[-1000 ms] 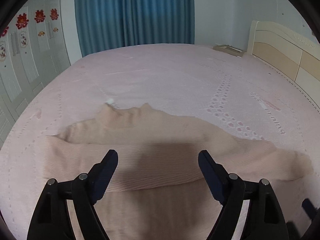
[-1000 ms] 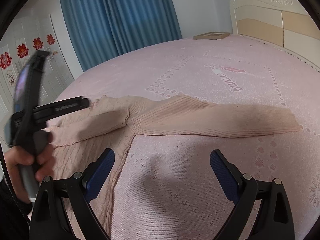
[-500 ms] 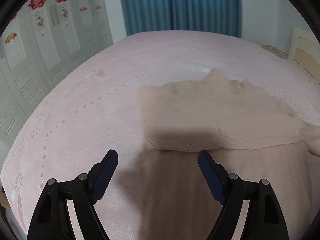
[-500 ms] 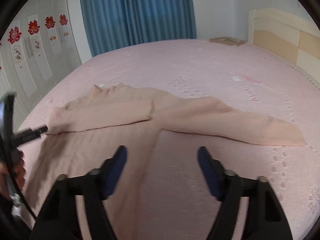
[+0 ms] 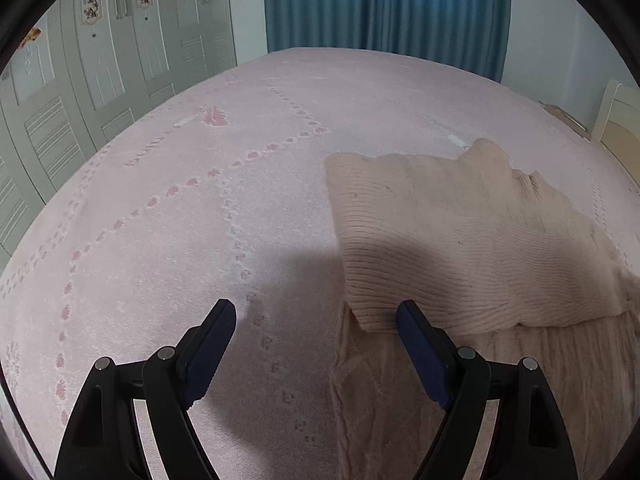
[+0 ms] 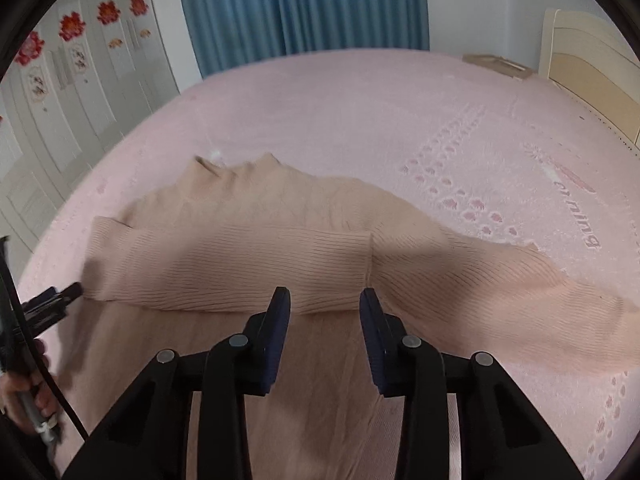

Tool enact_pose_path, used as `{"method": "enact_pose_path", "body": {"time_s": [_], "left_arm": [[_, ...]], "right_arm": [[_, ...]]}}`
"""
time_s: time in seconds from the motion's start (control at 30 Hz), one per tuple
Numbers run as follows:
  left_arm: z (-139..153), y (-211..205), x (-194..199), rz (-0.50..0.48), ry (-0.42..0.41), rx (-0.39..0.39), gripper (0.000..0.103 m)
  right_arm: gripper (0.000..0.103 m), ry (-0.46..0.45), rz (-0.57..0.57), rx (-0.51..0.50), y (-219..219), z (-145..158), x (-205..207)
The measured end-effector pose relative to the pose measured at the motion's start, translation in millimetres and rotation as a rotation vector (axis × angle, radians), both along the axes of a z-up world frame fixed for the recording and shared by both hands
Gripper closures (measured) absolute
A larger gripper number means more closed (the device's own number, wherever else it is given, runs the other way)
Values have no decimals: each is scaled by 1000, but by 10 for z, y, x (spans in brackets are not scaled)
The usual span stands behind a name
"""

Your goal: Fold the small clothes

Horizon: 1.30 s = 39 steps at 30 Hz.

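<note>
Across the pink bedspread (image 6: 360, 112) lies your garment, a peach ribbed knit sweater (image 6: 248, 256), spread flat with its high collar toward the curtains; one sleeve is already folded over the chest and the other sleeve (image 6: 540, 280) trails out toward the headboard side. Your right tongs (image 6: 324, 320) hover just above the lower edge of the folded sleeve; their jaws have just been closing to a narrow gap, and nothing is pinched between them yet. Your left tongs (image 5: 316, 332) stand wide and empty, straddling the sweater's side edge (image 5: 348, 320), one finger over bare bedspread, the other over the knit. Expect this fabric to be light, soft and limp, with some stretch along the ribs: it should drape and sag wherever it is unsupported, and it will likely drag and bunch on the textured spread if you slide it instead of lifting it. A thin pinch may catch only the top layer, so bite deep enough to take every layer you mean to move. The cuffs, hem and shoulder seam look like the firmest places to grip, being denser than the open rib. For the loose sleeve, I would take the cuff end and carry it over.
</note>
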<state>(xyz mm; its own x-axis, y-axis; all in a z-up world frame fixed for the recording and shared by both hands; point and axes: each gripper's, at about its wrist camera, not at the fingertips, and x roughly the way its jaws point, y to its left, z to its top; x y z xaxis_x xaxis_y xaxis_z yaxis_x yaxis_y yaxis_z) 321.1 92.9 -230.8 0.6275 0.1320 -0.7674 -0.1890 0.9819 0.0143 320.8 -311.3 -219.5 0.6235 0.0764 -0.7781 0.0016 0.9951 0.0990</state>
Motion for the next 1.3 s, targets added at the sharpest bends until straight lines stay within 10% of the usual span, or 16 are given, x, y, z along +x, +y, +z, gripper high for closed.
{"method": "enact_pose_path", "body": {"time_s": [0.17,0.3,0.43,0.7,0.97,1.13,1.3], "left_arm": [[9,77,23,1,-25,-44,21],[-42,213,57,30,-1,-114,21],[-22,241,60,49,-10,-120,21],[51,18,60,6,-27,-49,21],[-55,-196,135,-22,29,32,21],[3,-313,98,-48,8,61,21],[-12,-401,95,-67,32,-6,21]], "right_arm": [[70,80,-14,81,-39,-300,165],[96,51,23,31,99,-349,176],[98,-39,13,103,-61,-144,6],[98,63,18,55,-84,-396,-42],[84,20,3,15,-227,-53,-125],[57,-48,-129,34,-898,384,-444],[53,-53,-273,-34,-1751,539,-941]]}}
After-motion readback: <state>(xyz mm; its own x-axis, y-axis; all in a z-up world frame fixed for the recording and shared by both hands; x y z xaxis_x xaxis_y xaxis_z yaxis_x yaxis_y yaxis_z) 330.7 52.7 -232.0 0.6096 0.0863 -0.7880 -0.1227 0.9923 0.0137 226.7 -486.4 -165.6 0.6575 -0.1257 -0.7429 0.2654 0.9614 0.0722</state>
